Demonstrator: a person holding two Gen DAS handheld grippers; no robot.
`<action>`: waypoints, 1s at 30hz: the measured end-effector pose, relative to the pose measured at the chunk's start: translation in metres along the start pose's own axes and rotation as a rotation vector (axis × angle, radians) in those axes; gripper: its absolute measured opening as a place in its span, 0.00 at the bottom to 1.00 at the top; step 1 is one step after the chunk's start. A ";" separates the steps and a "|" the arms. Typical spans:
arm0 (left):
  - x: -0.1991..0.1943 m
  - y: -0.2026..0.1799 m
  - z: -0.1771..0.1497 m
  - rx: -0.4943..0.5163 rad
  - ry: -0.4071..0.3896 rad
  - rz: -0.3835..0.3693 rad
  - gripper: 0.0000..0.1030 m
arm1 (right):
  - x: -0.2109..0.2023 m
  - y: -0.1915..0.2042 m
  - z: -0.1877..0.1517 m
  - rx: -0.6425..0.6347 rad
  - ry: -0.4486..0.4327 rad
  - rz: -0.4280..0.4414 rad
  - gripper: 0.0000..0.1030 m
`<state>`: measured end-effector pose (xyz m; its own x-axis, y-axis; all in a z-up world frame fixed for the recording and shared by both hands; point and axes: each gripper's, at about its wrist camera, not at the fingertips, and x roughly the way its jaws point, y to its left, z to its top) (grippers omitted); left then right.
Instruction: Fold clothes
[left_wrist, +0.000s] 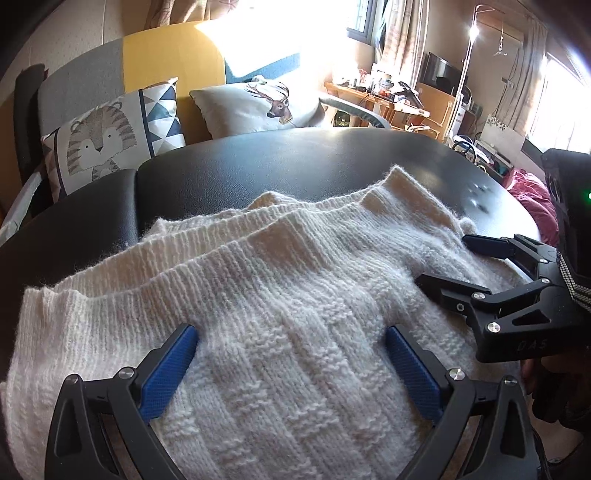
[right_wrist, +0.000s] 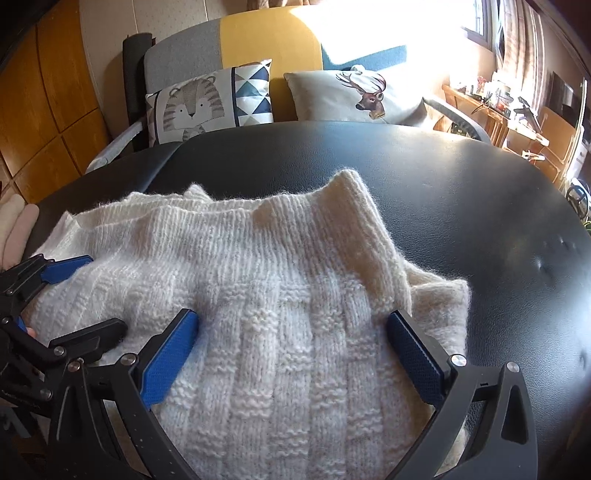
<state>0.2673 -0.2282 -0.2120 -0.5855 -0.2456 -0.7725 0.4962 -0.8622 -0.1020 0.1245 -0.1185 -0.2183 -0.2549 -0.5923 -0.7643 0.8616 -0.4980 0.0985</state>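
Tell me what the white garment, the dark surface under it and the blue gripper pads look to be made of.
Sweater: chunky knit yarn, likely wool or acrylic; visible ribs and fuzzy halo. Table: black leather-look covering, probably vinyl; fine grain, soft sheen. Pads: blue textured rubber or plastic; fine cross-hatch, matte.

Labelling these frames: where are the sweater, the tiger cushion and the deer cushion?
sweater (left_wrist: 280, 295), left wrist view, knitted middle.
tiger cushion (right_wrist: 192, 107), right wrist view, tiger's face.
deer cushion (right_wrist: 325, 98), right wrist view, plain fabric.

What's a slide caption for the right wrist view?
Open right gripper over a white knit sweater on a black table.
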 end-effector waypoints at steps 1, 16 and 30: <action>0.001 0.001 0.001 -0.003 0.001 -0.003 1.00 | 0.000 -0.002 -0.001 0.004 0.000 0.006 1.00; -0.005 -0.026 0.023 0.038 0.021 0.034 1.00 | -0.056 0.005 -0.062 -0.012 -0.047 -0.066 1.00; 0.000 -0.042 0.046 -0.007 0.098 -0.059 1.00 | -0.083 -0.048 -0.072 0.163 -0.124 0.090 1.00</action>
<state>0.2171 -0.2124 -0.1793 -0.5484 -0.1494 -0.8228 0.4670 -0.8709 -0.1532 0.1354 0.0002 -0.2056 -0.2409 -0.7072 -0.6647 0.8032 -0.5297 0.2724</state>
